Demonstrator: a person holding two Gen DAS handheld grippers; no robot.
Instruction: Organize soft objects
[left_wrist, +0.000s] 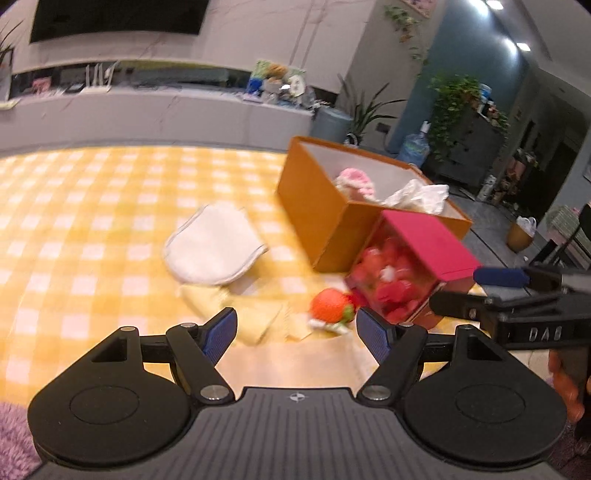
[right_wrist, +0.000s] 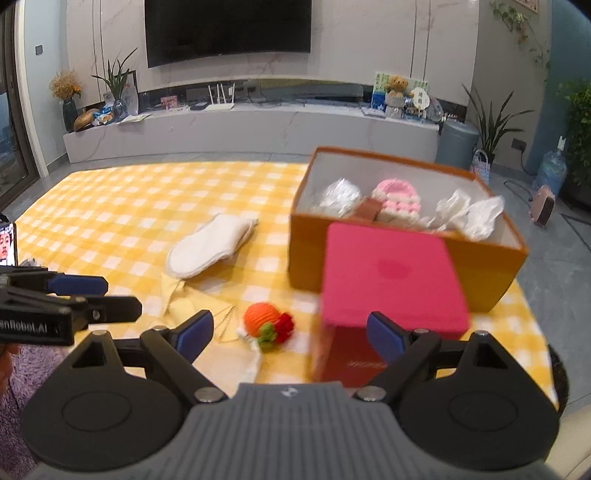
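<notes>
Two wrist fisheyes, side by side, angled down over the table (left_wrist: 74, 206).
Both share the orange box (left_wrist: 314, 206), pink box (right_wrist: 391, 280) and white cloth (right_wrist: 210, 243), seen close.

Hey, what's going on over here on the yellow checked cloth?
A person is tidying soft things with two handheld tools. The left tool and the right tool are both open and empty. An orange box already holds a pink knitted item. A knitted strawberry, a white cloth and a yellow cloth lie loose on the cloth beside it.
</notes>
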